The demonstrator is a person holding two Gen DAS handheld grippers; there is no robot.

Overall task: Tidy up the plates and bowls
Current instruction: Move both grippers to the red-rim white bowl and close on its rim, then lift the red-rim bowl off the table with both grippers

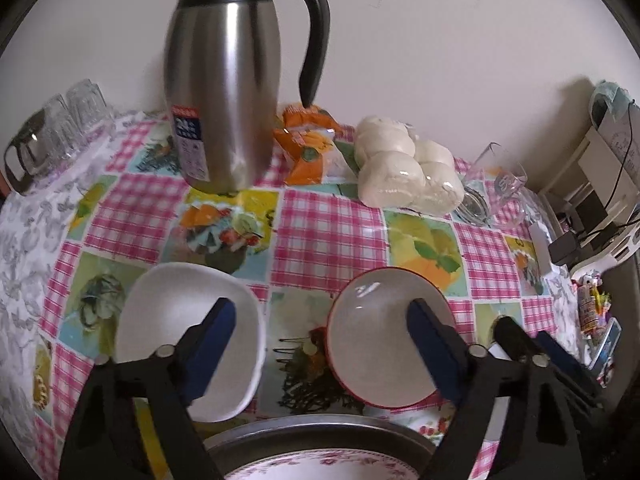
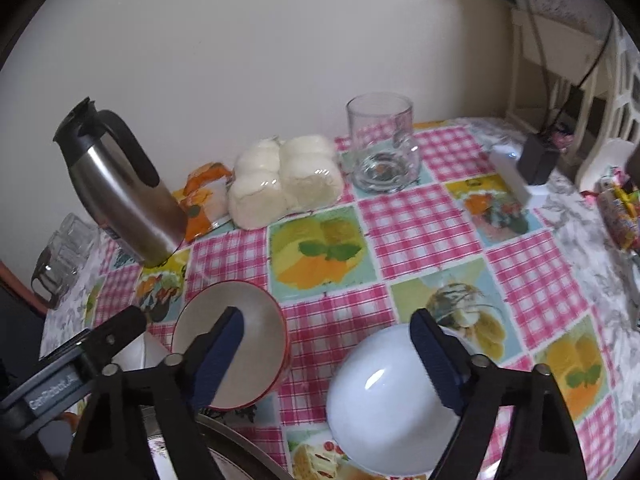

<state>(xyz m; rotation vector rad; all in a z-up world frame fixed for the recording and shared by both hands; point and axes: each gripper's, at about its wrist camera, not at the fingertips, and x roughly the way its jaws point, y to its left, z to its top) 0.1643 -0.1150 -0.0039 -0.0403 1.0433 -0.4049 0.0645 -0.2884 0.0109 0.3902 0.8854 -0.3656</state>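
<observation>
A white squarish bowl (image 1: 160,320) lies on the patterned tablecloth under my left gripper's left finger. A red-rimmed bowl (image 1: 376,320) lies to its right, also seen in the right wrist view (image 2: 256,320). My left gripper (image 1: 320,344) is open and empty above both. A round white bowl (image 2: 384,400) sits under my right gripper (image 2: 326,356), which is open and empty. A floral plate (image 1: 320,466) on a metal tray (image 1: 320,426) shows at the near edge. The right gripper also appears in the left wrist view (image 1: 532,344).
A steel thermos jug (image 1: 224,92) stands at the back, with an orange snack bag (image 1: 308,144) and wrapped white buns (image 1: 404,168) beside it. A glass mug (image 2: 380,148) stands behind the buns. Glasses (image 1: 60,132) stand at far left. Chargers (image 2: 528,168) and clutter lie right.
</observation>
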